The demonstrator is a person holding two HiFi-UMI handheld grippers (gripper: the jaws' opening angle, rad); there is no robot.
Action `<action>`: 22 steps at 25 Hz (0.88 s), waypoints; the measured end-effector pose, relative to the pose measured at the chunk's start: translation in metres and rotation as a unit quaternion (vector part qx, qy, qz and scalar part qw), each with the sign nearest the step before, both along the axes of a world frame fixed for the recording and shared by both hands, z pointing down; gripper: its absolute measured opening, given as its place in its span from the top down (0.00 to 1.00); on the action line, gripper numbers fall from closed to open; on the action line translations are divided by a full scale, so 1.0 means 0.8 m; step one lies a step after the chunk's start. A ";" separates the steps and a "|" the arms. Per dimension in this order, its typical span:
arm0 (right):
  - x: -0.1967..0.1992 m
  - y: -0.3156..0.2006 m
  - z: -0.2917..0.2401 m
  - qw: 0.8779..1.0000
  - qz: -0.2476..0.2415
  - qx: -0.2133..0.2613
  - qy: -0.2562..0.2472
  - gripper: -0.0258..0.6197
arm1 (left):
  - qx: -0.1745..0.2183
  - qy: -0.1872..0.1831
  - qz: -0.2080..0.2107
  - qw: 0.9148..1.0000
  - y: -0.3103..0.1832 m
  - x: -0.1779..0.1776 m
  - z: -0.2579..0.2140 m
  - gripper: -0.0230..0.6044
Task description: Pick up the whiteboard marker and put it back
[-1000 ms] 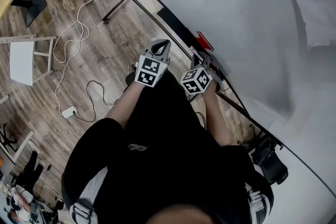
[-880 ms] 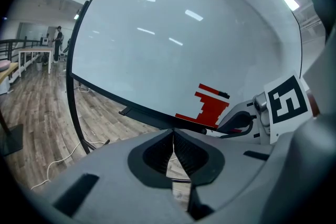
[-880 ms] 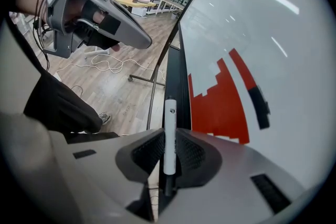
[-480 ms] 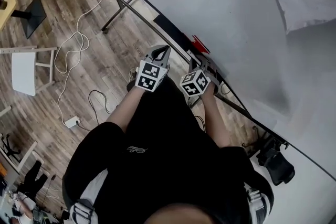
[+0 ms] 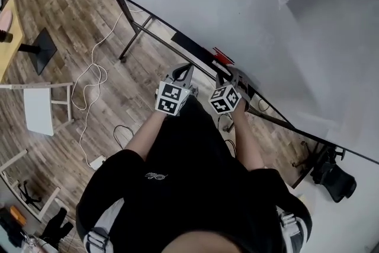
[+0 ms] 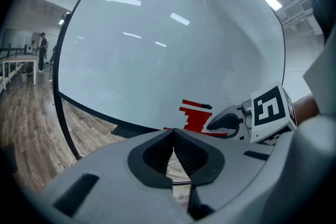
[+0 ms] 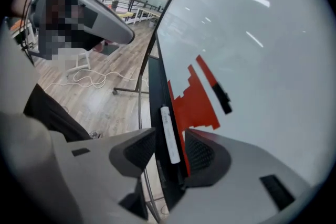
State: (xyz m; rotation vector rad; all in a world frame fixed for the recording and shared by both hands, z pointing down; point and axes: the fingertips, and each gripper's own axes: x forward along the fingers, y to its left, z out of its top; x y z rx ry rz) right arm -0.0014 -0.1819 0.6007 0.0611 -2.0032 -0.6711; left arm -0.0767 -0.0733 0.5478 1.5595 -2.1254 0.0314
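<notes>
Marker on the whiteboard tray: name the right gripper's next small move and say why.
Probably draw the right gripper straight back from the tray. Its jaws have just been opening and now stand apart with the marker lying loose between them on the tray, so the put-back looks done; a straight retreat should not knock it.

In the head view we cannot make out the whiteboard marker (image 7: 169, 134) on the tray (image 7: 156, 92) below the whiteboard (image 5: 237, 9), whose top and right are cut off. Low on the whiteboard, a red shape (image 6: 195, 119) is partly covered; a person (image 6: 42, 45) far left of it is too small to tell.
</notes>
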 end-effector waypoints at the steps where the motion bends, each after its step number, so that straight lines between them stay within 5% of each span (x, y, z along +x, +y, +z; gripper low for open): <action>1: 0.002 0.002 -0.009 1.000 0.012 -0.003 -0.018 0.71 | 0.002 -0.001 0.004 1.000 0.003 0.002 -0.004 0.95; 5: 0.019 0.016 -0.047 0.989 0.081 -0.056 -0.109 0.71 | 0.010 -0.002 0.022 1.000 0.008 0.020 -0.020 0.95; 13: 0.083 0.037 -0.103 0.931 0.222 -0.142 -0.254 0.77 | 0.023 -0.016 0.083 0.996 -0.002 0.070 -0.050 0.95; 16: 0.101 0.039 -0.119 0.913 0.245 -0.153 -0.287 0.82 | 0.031 -0.020 0.101 0.994 -0.007 0.090 -0.068 0.95; 22: 0.118 0.039 -0.152 0.905 0.231 -0.128 -0.334 0.94 | 0.050 -0.041 0.105 0.992 -0.018 0.118 -0.095 0.95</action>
